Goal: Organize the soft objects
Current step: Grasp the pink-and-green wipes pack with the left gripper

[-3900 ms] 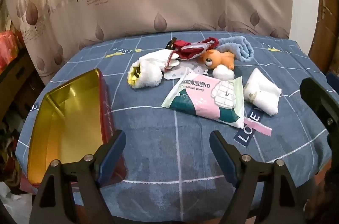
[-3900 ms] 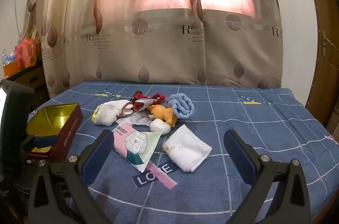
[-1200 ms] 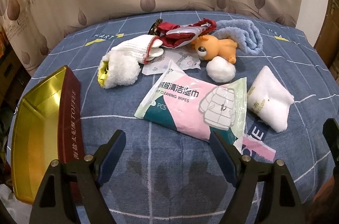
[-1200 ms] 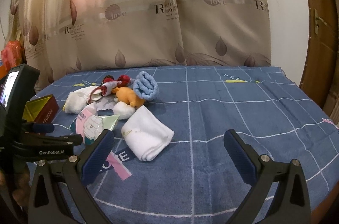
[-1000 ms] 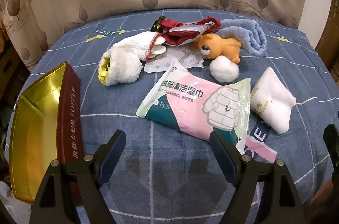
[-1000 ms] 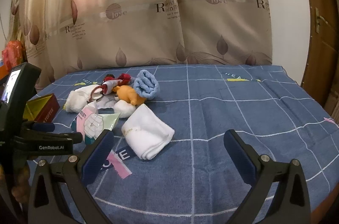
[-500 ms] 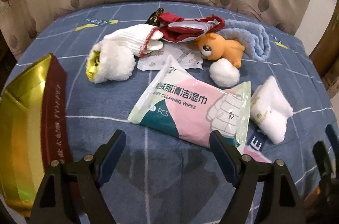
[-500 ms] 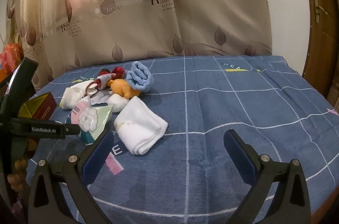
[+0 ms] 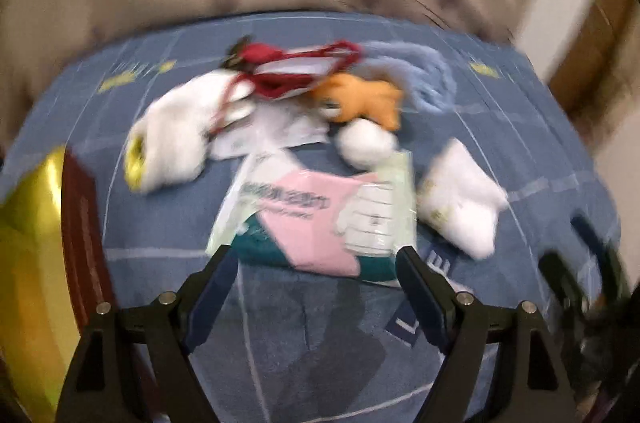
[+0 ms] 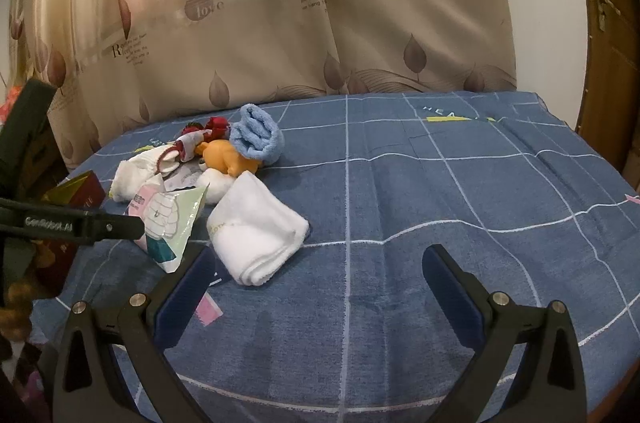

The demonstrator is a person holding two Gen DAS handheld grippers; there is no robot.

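A pile of soft things lies on the blue checked cloth. In the blurred left wrist view my left gripper (image 9: pixel 316 263) is open, its tips at the near edge of the pink and green wipes pack (image 9: pixel 316 219). Beyond it lie a white glove (image 9: pixel 176 139), a red pouch (image 9: pixel 280 71), an orange plush toy (image 9: pixel 360 99), a white ball (image 9: pixel 366 143), a rolled blue towel (image 9: pixel 424 79) and a folded white towel (image 9: pixel 464 203). My right gripper (image 10: pixel 316 263) is open above bare cloth, just right of the white towel (image 10: pixel 256 231). The left gripper's body (image 10: pixel 72 223) shows beside the wipes pack (image 10: pixel 168 215).
A gold-lined tin box (image 9: pixel 36 263) with a dark red wall stands at the left edge of the table. A leaf-print curtain (image 10: pixel 320 23) hangs behind the table. A wooden door (image 10: pixel 612 43) is at the right. The right half of the cloth (image 10: pixel 480 191) carries nothing.
My left gripper has moved forward and down onto the wipes pack, blurring its view. My right gripper has drifted slightly closer to the white towel. Both stay open.
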